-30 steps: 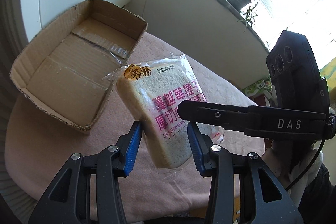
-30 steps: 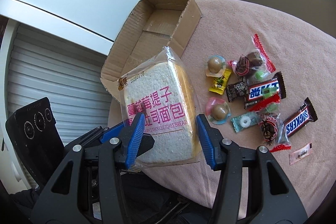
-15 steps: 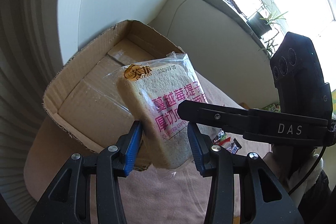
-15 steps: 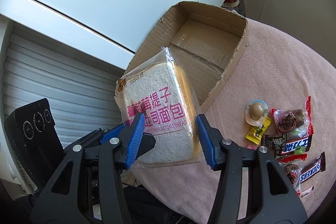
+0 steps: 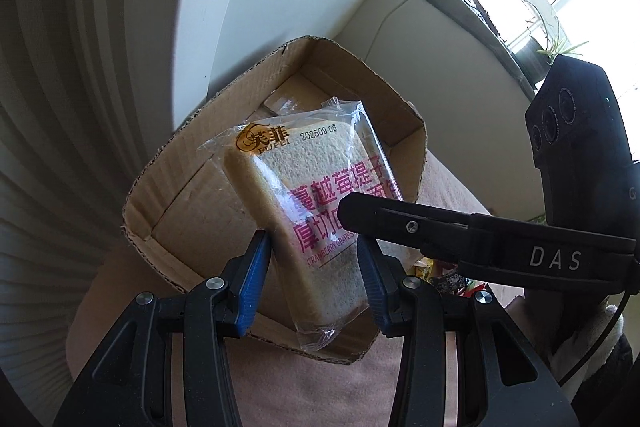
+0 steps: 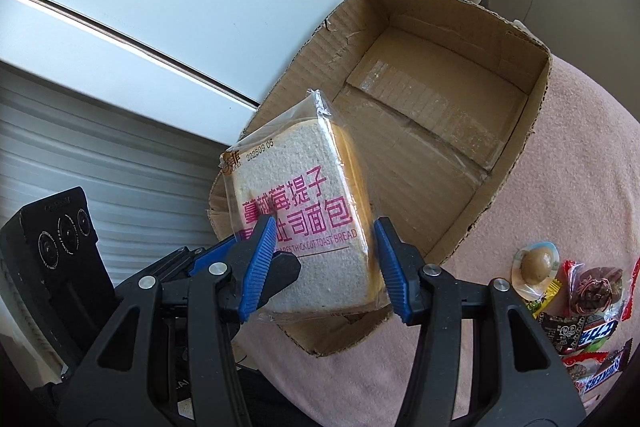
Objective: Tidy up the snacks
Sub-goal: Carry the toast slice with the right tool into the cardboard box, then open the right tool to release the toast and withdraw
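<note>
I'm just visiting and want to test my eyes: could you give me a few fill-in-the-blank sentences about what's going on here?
1. Both grippers, left and right, grip one bag of ____.
2. The bag is held over an open ____ box.
3. The floor of the box holds ____ snacks so far.
4. The candy pile lies on the ____ cloth.

Missing words: bread; cardboard; no; pink

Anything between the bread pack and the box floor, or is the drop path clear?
Nothing visible blocks it. The bread pack, gripped by both the left gripper and right gripper, hangs over the near end of the open cardboard box. The box floor that shows is bare; the part behind the pack is hidden.
</note>
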### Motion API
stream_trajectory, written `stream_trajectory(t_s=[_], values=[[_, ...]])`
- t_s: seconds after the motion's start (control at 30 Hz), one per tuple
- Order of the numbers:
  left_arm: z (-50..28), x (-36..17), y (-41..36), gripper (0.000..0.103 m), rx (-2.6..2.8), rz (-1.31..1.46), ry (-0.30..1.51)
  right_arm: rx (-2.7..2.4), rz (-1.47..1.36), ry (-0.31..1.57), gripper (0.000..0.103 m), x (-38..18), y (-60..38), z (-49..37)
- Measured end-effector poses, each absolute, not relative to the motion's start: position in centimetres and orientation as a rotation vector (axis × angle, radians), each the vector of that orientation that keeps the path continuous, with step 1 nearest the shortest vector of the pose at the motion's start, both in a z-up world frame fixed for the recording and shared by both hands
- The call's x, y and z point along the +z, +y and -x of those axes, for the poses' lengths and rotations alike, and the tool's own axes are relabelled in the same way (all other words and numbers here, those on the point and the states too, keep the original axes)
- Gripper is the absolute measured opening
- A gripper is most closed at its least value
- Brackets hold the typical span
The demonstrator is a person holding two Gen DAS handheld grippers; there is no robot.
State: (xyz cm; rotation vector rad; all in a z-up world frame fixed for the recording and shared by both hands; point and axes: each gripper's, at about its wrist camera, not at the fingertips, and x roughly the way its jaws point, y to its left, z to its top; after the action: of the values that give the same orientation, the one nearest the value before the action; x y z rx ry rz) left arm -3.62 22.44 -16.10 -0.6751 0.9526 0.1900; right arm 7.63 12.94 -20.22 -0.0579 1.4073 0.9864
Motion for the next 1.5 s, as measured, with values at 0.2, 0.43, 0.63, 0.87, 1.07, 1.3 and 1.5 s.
stream_trajectory(t_s=[0.2, 0.43, 0.63, 0.87, 1.07, 1.3, 1.5], values=[[3.8, -16.6, 22.6, 0.042, 0.229, 0.64, 0.983, 0.96, 0.095, 1.385, 0.053, -20.3, 13.2, -7.5], [5.1, -16.4, 23.0, 0.042, 0.262, 0.636, 0.975, 0.946, 0.105, 1.37, 0.054, -20.0, 12.5, -7.3], [5.4, -15.5, 22.5, 0.042, 0.238, 0.591, 0.948, 0.926, 0.126, 1.31, 0.054, -19.0, 11.1, -6.3], [5.4, -14.0, 19.6, 0.042, 0.162, 0.469, 0.899, 0.87, 0.12, 1.189, 0.063, -17.8, 6.9, -5.2], [5.2, -13.5, 17.4, 0.042, 0.106, 0.45, 0.906, 0.811, 0.126, 1.125, 0.069, -16.5, 1.8, -4.8], [4.8, -14.0, 14.9, 0.042, 0.052, 0.453, 0.94, 0.67, 0.159, 1.093, 0.071, -15.7, -5.2, -3.8], [3.7, -14.8, 12.0, 0.045, -0.018, 0.426, 0.977, 0.509, 0.11, 1.134, 0.071, -16.7, -12.2, -2.6]])
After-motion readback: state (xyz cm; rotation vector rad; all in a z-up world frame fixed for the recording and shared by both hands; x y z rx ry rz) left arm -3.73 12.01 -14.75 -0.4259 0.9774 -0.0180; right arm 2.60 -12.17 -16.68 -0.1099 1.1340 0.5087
